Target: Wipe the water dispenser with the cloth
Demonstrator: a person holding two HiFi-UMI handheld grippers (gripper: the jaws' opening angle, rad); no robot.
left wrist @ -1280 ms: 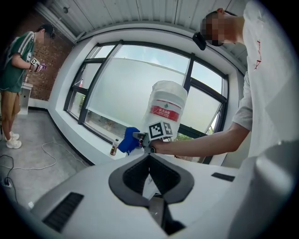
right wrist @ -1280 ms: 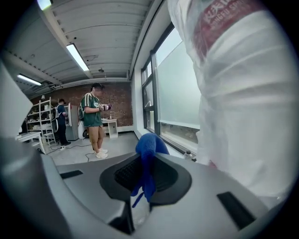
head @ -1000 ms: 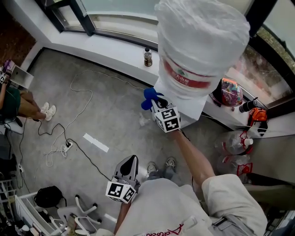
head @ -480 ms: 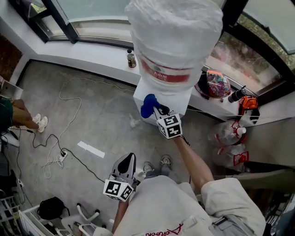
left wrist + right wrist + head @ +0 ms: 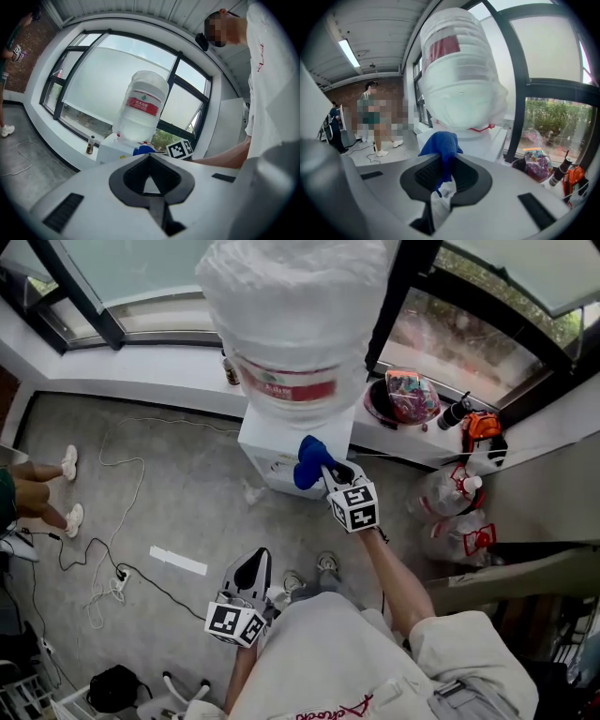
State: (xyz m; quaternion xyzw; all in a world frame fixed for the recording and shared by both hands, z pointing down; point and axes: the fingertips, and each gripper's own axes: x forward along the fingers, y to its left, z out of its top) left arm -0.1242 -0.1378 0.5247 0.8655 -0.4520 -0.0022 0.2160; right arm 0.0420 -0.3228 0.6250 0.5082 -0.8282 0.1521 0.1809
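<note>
The white water dispenser (image 5: 277, 452) stands by the window sill with a plastic-wrapped bottle (image 5: 292, 315) on top. My right gripper (image 5: 324, 469) is shut on a blue cloth (image 5: 308, 461), which lies against the dispenser's upper front edge, just under the bottle. In the right gripper view the cloth (image 5: 442, 147) bulges from between the jaws, with the bottle (image 5: 459, 79) close behind. My left gripper (image 5: 253, 570) hangs low near the person's body, shut and holding nothing. The left gripper view shows the bottle (image 5: 142, 110) and cloth (image 5: 143, 150) at a distance.
A small brown bottle (image 5: 230, 370) stands on the sill left of the dispenser. A dark basin of colourful items (image 5: 403, 397), an orange-black tool (image 5: 479, 428) and plastic jugs (image 5: 457, 504) are at the right. Cables (image 5: 111, 521) run over the floor. Another person's feet (image 5: 69, 489) show at left.
The right gripper has carried the cloth from the dispenser's left front corner across to the front edge under the bottle. The left gripper has stayed low.
</note>
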